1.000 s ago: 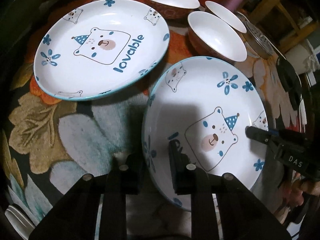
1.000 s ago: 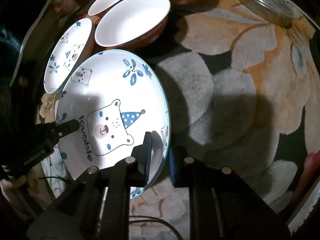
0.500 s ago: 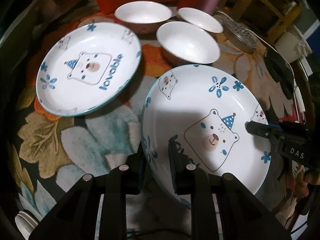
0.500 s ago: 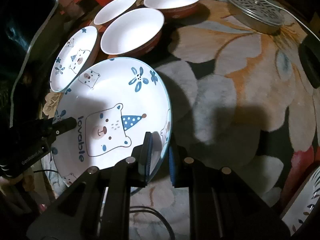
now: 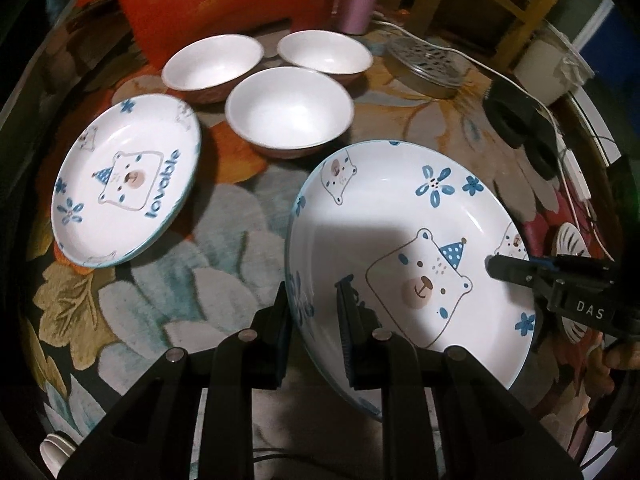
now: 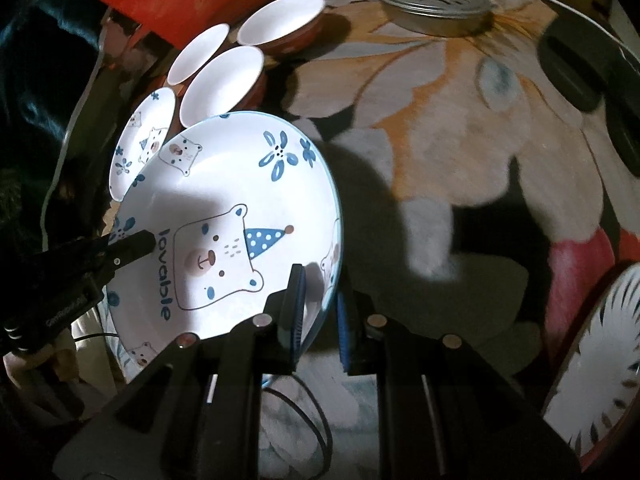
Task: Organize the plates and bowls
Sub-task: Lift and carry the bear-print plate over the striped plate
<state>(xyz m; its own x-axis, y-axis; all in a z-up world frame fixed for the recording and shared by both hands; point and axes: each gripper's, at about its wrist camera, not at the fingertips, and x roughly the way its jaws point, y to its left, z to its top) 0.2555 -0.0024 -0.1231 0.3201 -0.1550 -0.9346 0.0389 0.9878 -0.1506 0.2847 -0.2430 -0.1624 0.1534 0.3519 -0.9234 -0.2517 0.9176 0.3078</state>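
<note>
While the left gripper (image 5: 312, 312) and right gripper (image 6: 320, 304) are both pinching opposite rims of the bear plate (image 5: 400, 240), lower right of the left view, uneven pulling is risking a slip onto the bowls (image 5: 288, 108)

Two fisheye views, each from a camera mounted on a handheld gripper, looking steeply down along its own two fingers at a table covered with a flowered cloth (image 5: 224, 216).

The left wrist view sits close above the near edge of the table and faces its far edge. The left gripper (image 5: 314, 312) fills the bottom of the frame, very near the lens.

The right wrist view looks down from the other side of the same bear plate (image 6: 224, 236), with the right gripper (image 6: 320, 304) in its foreground.

Both views share the bear plate (image 5: 400, 248), the three white bowls (image 5: 288, 112), a second bear plate (image 5: 128, 176) and a round metal lid (image 6: 432, 4). Each view shows the other gripper at the plate's opposite rim.
</note>
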